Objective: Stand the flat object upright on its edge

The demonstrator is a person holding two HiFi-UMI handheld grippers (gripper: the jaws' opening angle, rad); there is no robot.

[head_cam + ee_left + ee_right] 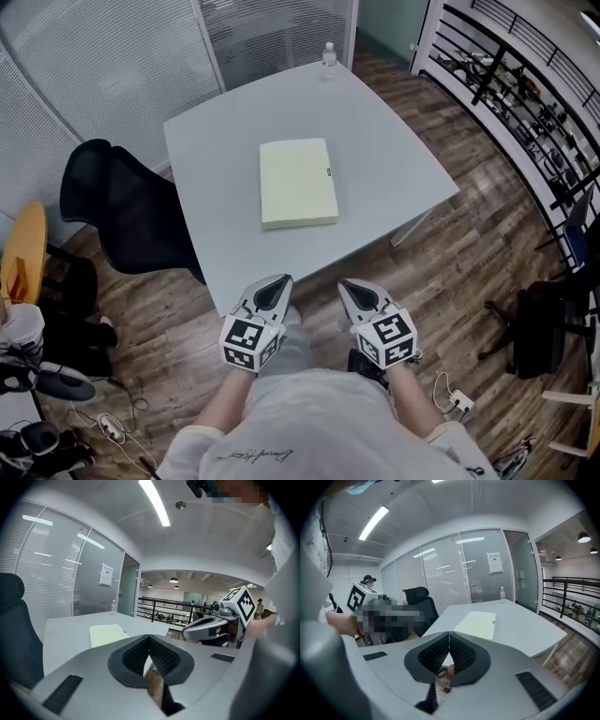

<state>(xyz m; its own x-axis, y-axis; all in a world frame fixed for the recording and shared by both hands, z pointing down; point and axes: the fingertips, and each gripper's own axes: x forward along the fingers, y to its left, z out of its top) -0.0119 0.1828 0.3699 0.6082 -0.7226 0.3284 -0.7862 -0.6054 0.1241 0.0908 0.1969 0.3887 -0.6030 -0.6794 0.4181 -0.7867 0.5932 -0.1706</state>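
Note:
A flat pale-yellow rectangular object lies flat near the middle of the grey table; it also shows as the flat object and the flat object in the gripper views. My left gripper is shut, with nothing between its jaws, just short of the table's near edge. My right gripper is shut and empty too, beside it. Both point toward the object, well apart from it. In the left gripper view the right gripper shows at the right.
A black office chair stands at the table's left side. A small clear bottle sits at the far table edge. Glass partitions run behind; a black railing is at the right. Cables and bags lie on the wooden floor.

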